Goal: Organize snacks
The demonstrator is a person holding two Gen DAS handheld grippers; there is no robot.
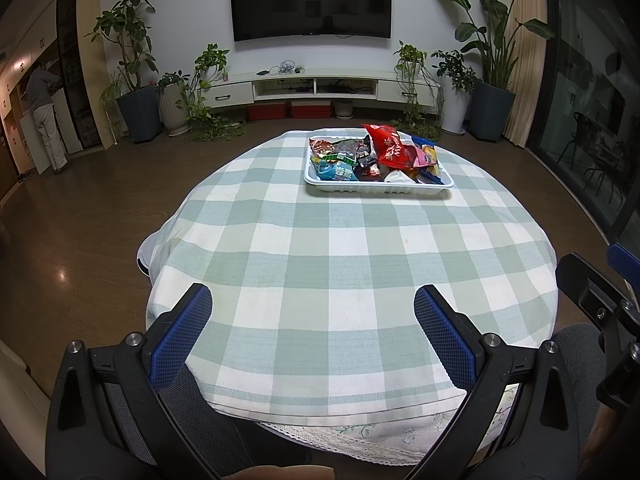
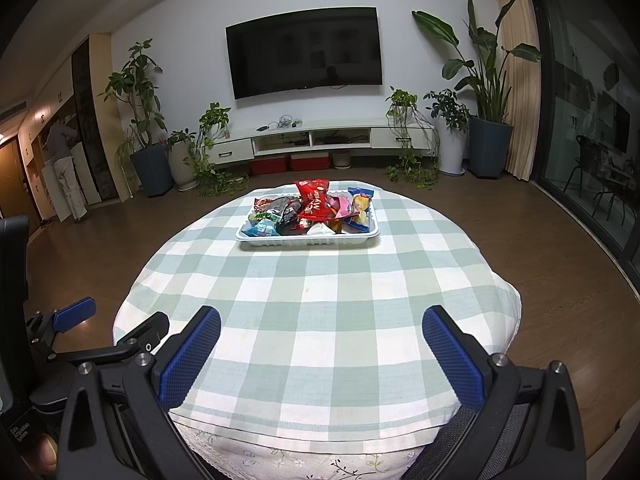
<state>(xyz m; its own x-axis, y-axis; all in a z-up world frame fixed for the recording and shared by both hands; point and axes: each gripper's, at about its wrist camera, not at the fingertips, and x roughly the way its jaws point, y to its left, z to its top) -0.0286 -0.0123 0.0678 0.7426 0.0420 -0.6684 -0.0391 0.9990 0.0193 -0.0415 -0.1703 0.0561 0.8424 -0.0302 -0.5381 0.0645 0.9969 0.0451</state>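
A white tray [image 1: 320, 184] [image 2: 248, 242] stands on the far side of a round table with a green-and-white checked cloth [image 1: 340, 248] [image 2: 320, 292]. It holds several snack packets, among them a large red bag [image 1: 390, 146] [image 2: 316, 200], a blue packet [image 1: 336, 172] [image 2: 260, 230] and a yellow-and-blue one [image 2: 360, 206]. My left gripper [image 1: 314, 300] stands open over the table's near edge, nothing between its blue pads. My right gripper [image 2: 320, 320] is open too, near the same edge, empty. Both are well short of the tray.
The right gripper's arm shows at the right edge of the left wrist view [image 1: 600, 300]; the left gripper shows at the lower left of the right wrist view [image 2: 76, 316]. Beyond the table: wood floor, TV cabinet [image 1: 320, 88], potted plants [image 1: 140, 112], a person at far left [image 1: 44, 116].
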